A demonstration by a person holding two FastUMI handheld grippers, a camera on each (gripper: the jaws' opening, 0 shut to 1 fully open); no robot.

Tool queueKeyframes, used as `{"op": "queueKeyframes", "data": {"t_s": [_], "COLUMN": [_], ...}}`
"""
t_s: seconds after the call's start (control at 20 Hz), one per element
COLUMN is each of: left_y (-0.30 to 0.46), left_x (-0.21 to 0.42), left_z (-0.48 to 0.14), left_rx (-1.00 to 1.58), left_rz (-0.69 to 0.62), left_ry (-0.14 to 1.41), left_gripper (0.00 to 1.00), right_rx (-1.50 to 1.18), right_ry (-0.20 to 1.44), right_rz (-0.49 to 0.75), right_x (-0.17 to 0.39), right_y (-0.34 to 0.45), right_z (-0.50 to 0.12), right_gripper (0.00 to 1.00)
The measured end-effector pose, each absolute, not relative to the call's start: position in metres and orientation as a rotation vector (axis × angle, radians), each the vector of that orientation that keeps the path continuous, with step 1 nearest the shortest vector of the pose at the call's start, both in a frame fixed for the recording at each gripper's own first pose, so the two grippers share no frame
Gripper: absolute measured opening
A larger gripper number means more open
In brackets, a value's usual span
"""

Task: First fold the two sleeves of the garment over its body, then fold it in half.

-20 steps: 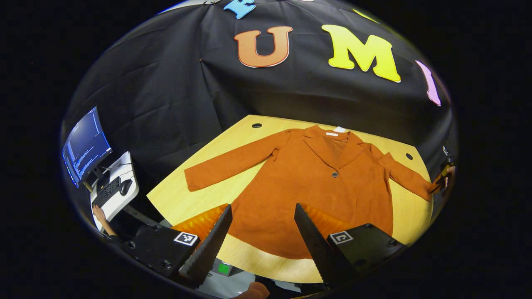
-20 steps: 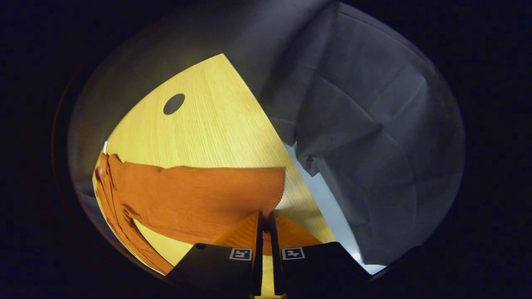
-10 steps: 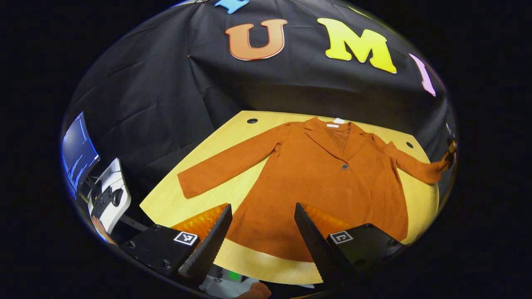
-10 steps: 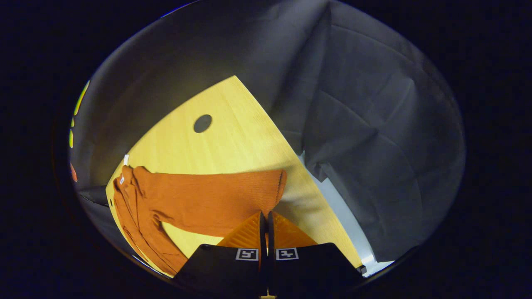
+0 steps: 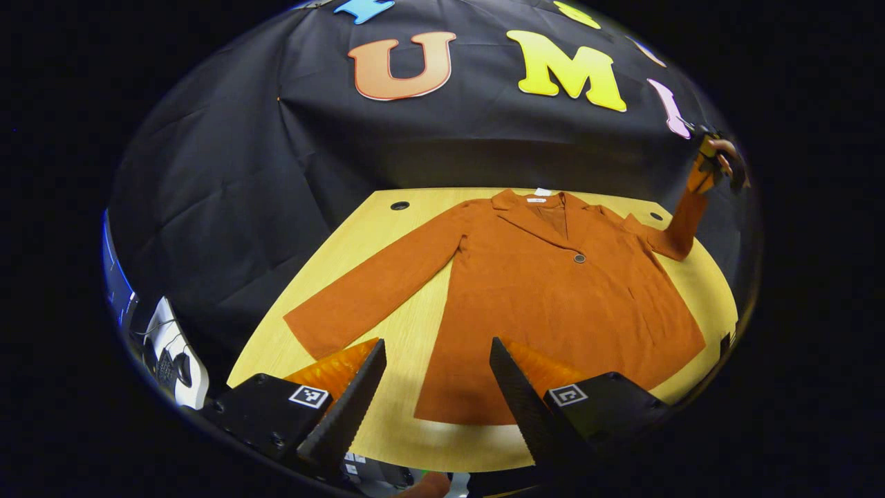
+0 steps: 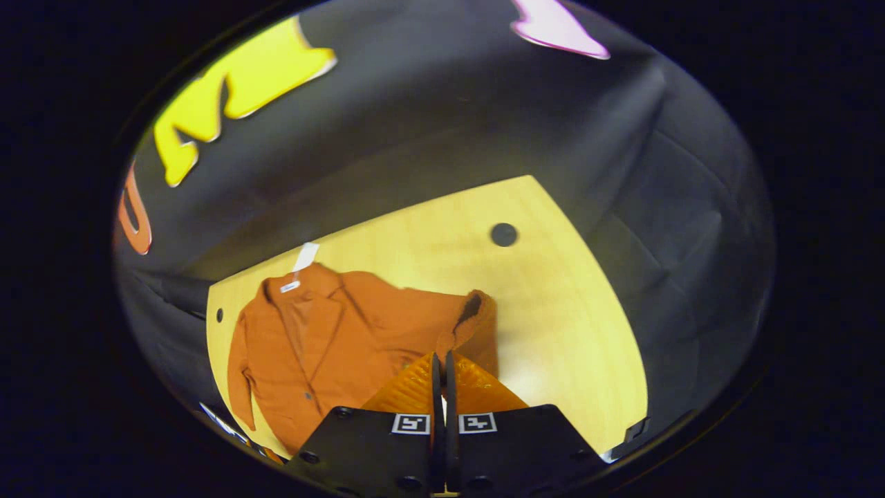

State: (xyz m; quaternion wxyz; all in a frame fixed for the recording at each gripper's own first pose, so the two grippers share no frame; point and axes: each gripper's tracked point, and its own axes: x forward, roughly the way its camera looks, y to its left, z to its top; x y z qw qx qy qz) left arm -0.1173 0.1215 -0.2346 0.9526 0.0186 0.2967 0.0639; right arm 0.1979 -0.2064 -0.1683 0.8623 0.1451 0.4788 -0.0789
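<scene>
A: So, where is the coat [image 5: 553,297] at this moment?

B: It lies flat on the table [image 5: 408,325], front side up, collar toward the far wall and hem toward the near edge. Its left sleeve [image 5: 377,283] is stretched out flat, going diagonally from the shoulder to the near left corner.

A: And the other sleeve?

B: The right sleeve [image 5: 681,221] is lifted off the table. The right gripper [image 6: 440,363] holds its cuff. The fingers are pressed together on the cloth, and in the left gripper view the sleeve rises steeply up from the shoulder to that gripper [image 5: 715,162].

A: What about the left gripper [image 5: 435,387]?

B: Its fingers stand wide apart and hold nothing. It hovers above the near edge of the table, close to the hem.

A: Which relation decides the next move, in your opinion?

B: I think it is the direction from the held cuff to the body. In the right gripper view the body lies to the left and below the cuff [image 6: 477,325], so the cuff should probably travel across toward the button [image 5: 579,258], with the sleeve turning at the shoulder. For the flat sleeve, the left gripper is clearly the nearer one; the cuff lies just beyond its left finger.
</scene>
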Motion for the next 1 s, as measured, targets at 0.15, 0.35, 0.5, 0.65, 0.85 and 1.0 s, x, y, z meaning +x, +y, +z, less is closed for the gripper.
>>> {"op": "queueKeyframes", "data": {"t_s": [0.15,0.35,0.5,0.65,0.85,1.0], "left_y": [0.149,0.185,0.202,0.217,0.229,0.234], "left_x": [-0.127,-0.141,-0.150,-0.152,-0.157,-0.164], "left_z": [-0.239,-0.244,-0.252,-0.243,-0.244,-0.245], "left_rx": [-0.019,-0.074,-0.137,-0.148,-0.169,-0.167], "left_rz": [0.145,0.186,0.215,0.249,0.278,0.299], "left_ry": [0.603,0.606,0.622,0.599,0.592,0.606], "left_gripper": [0.99,0.99,0.99,0.99,0.99,0.99], "right_rx": [0.278,0.180,0.132,0.139,0.123,0.129], "right_ry": [0.991,1.014,1.027,1.031,1.066,1.091], "right_rz": [-0.033,0.089,0.182,0.273,0.278,0.272], "right_x": [0.220,0.228,0.230,0.226,0.235,0.240], "right_y": [-0.095,0.026,0.111,0.183,0.239,0.261], "right_z": [-0.159,-0.166,-0.177,-0.194,-0.241,-0.266], "right_gripper": [0.00,0.00,0.00,0.00,0.00,0.00]}}
